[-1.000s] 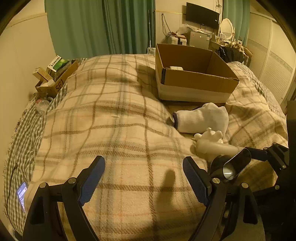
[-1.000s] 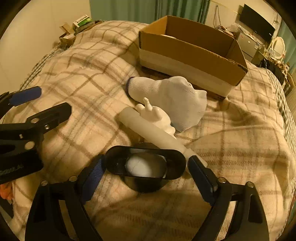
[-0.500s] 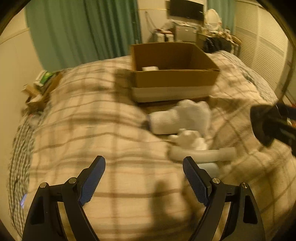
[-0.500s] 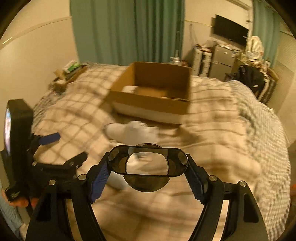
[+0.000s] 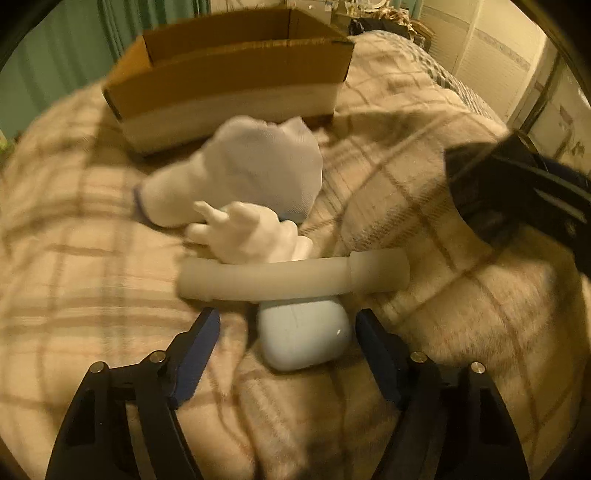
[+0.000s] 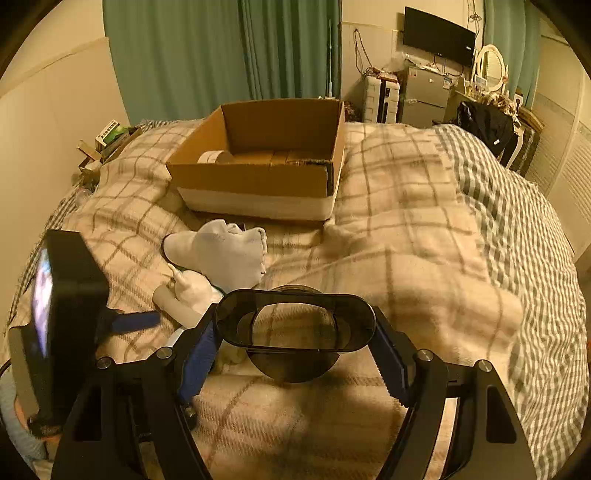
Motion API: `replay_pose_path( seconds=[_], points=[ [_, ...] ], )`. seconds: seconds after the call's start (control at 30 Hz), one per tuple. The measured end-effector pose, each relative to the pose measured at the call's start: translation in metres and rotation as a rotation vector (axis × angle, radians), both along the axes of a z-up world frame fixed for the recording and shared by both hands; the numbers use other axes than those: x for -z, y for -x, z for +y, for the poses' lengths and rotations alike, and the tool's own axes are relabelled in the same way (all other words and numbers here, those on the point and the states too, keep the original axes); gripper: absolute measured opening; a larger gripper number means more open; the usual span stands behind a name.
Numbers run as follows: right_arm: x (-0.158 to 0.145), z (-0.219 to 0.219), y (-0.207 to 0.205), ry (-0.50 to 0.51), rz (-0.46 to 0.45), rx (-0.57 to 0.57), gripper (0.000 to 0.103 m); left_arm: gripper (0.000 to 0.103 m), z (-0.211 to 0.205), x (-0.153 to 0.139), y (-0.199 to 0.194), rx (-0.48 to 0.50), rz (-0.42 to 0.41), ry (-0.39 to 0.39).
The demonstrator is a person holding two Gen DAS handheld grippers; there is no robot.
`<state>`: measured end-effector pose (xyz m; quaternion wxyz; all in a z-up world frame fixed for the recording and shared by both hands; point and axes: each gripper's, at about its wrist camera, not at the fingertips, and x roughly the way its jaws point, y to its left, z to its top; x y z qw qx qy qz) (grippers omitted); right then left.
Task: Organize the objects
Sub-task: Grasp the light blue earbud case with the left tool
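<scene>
My right gripper (image 6: 295,336) is shut on a dark oval container (image 6: 295,325) and holds it above the plaid blanket. My left gripper (image 5: 286,332) is open, its fingers either side of a pale blue earbud case (image 5: 304,336) lying on the blanket. Just beyond the case lie a white tube (image 5: 291,280), a white hand-shaped figure (image 5: 247,236) and a white sock (image 5: 255,166). The sock (image 6: 225,251) and figure (image 6: 192,288) also show in the right wrist view. An open cardboard box (image 6: 266,162) stands behind them with a roll of tape (image 6: 214,157) inside.
The right gripper's dark body (image 5: 517,199) shows at the right of the left wrist view. The left gripper's body with a lit screen (image 6: 62,302) stands at the left of the right wrist view. Small boxes (image 6: 110,136) sit by the wall. Furniture and a television (image 6: 437,35) stand beyond the bed.
My left gripper has moved forward and right, down to the earbud case. My right gripper closed on the dark container and lifted it up and back from the blanket.
</scene>
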<state>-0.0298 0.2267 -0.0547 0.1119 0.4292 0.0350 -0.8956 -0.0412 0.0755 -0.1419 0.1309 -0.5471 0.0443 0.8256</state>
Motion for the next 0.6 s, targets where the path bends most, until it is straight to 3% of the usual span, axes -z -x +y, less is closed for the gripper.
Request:
replay_pose_path(
  seconds=[0.1,0.17,0.37,0.6],
  points=[
    [0.003,0.002,0.001,0.013,-0.008,0.003,0.075,0.072,-0.001,0.009,0.007,-0.006,-0.038,-0.042],
    [0.003,0.003,0.001,0.017,-0.009,0.007,0.075,0.055,0.002,0.011,0.007,0.011,-0.054,-0.057],
    [-0.001,0.001,-0.005,0.004,-0.003,0.014,0.075,0.054,-0.002,0.001,-0.006,-0.003,-0.031,-0.052],
    [-0.019,-0.002,-0.024,-0.006,0.03,0.025,0.075,0.054,-0.018,-0.042,-0.043,-0.009,0.059,-0.094]
  ],
)
